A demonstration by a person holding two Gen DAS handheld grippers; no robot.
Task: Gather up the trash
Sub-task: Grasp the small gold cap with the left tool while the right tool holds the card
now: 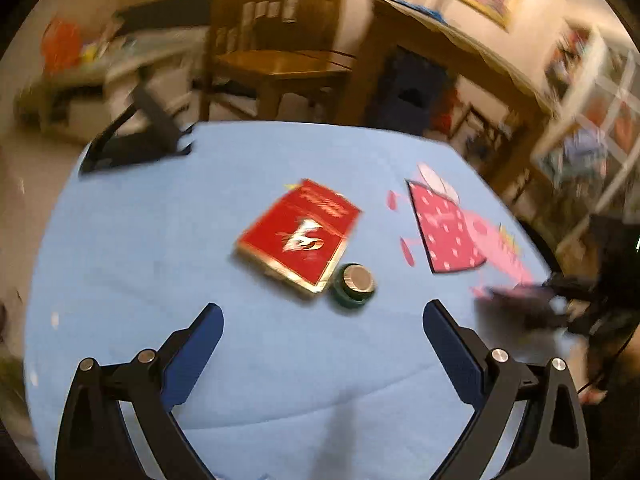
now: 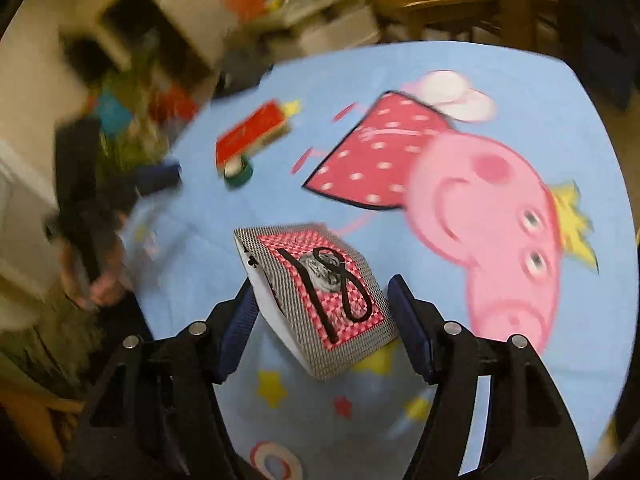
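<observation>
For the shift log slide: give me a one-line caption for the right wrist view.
Right gripper brackets a tilted deck of cards, above a blue cartoon-pig tablecloth.

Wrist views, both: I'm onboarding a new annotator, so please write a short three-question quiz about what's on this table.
1. What colour is the box beside the green tub?
2. What sits between the fingers of the right gripper? A: deck of cards. B: tub. C: box.
3. True or false: the left gripper is shut on the box.

Key: 1 red; 2 A; 3 false.
</observation>
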